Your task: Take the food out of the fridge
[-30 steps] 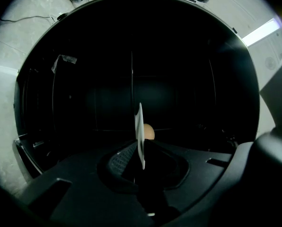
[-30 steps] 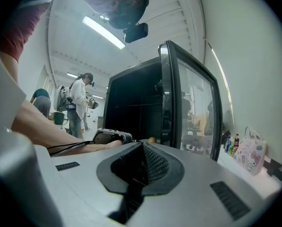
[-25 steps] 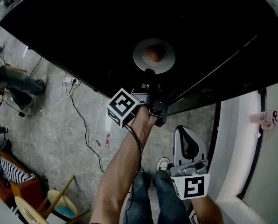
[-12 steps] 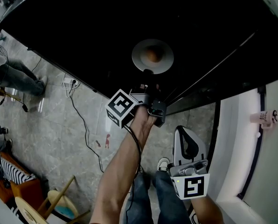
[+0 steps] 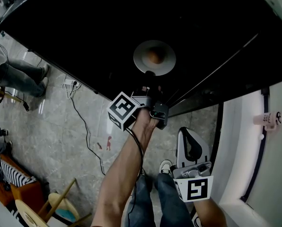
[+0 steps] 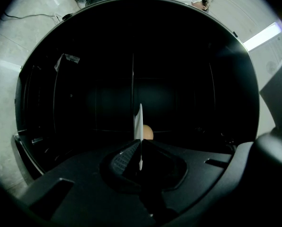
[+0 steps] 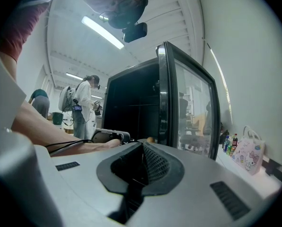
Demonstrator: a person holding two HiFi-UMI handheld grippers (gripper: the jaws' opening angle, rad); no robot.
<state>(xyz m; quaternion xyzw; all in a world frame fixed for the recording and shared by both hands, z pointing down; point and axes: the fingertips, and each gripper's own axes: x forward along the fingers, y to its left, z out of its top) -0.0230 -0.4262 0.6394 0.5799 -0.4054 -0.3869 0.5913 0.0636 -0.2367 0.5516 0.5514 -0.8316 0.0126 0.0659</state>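
left gripper (image 5: 150,74) is clamped on the rim of the plate (image 5: 142,60) holding round brown food (image 5: 154,56) inside the dark fridge (image 5: 84,32); right gripper (image 7: 142,148) has its jaws together, empty.

A grey tiled floor (image 5: 56,126) carries a black cable (image 5: 87,134) running from a white power strip (image 5: 69,83). A bystander's legs (image 5: 18,77) stand at the left edge, a wooden stool (image 5: 60,205) lower down. In the right gripper view a pink bag (image 7: 250,152) sits beside small bottles (image 7: 230,142) (labels unreadable), under a ceiling light strip (image 7: 102,32)
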